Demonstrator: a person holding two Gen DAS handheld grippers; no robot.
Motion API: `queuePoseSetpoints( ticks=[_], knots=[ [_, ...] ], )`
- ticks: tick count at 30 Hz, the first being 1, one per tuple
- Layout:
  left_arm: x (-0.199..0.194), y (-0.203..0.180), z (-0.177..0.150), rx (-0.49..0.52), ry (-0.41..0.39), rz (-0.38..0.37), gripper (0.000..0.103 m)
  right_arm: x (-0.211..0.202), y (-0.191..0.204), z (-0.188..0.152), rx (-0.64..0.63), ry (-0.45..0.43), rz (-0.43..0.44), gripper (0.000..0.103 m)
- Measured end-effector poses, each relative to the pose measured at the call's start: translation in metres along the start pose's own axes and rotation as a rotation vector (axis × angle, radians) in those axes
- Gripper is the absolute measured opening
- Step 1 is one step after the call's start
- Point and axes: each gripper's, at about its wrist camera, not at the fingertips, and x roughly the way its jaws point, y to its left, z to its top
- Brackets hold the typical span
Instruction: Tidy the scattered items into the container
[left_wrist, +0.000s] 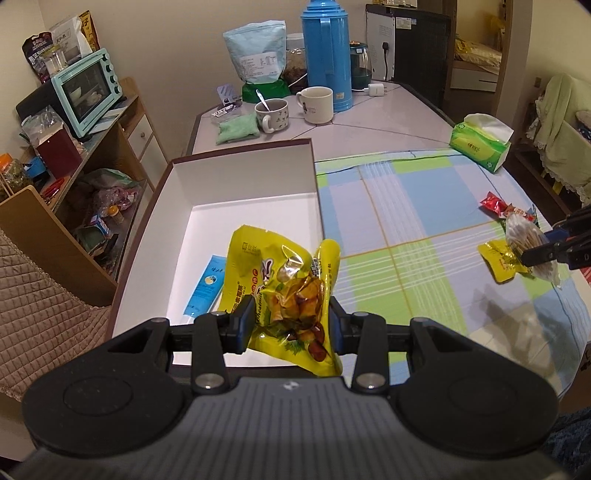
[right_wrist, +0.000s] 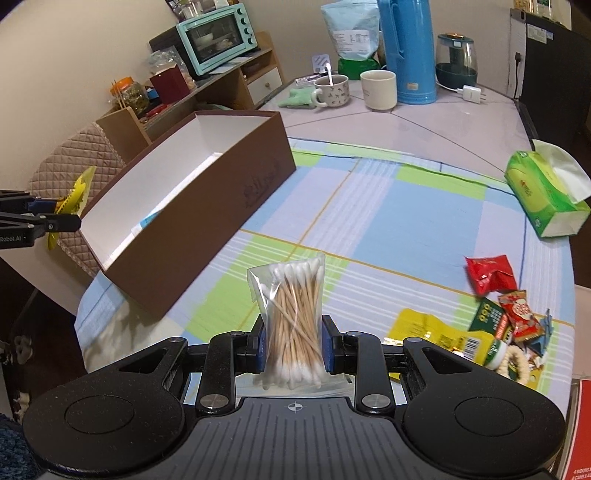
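Left gripper (left_wrist: 291, 317) is clamped on a crinkly yellow snack bag (left_wrist: 280, 291), right at the near edge of the brown box (right_wrist: 207, 221) with its smooth white inside, so it's the nearer one; a blue sachet (left_wrist: 205, 288) lies flat in there already; right gripper (right_wrist: 293, 347) pinches a soft clear bag of cotton swabs (right_wrist: 293, 317), sticks upright, box off to upper left; foil packets (right_wrist: 509, 314) sit lower right.

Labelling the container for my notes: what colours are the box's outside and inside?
The box is brown outside and white inside, shown best in the right wrist view.
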Motion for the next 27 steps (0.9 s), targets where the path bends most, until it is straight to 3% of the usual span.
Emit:
queuePoseSetpoints(
  ticks=[16, 27],
  knots=[
    [0.033, 0.047, -0.003, 0.08, 0.028, -0.085, 0.035, 0.028, 0.053, 0.031, 0.005, -0.028, -0.017, 0.027],
    [0.056, 0.058, 0.001, 0.132, 0.04, -0.161, 0.035, 0.042, 0.076, 0.047, 0.003, -0.032, -0.031, 0.027]
  ],
)
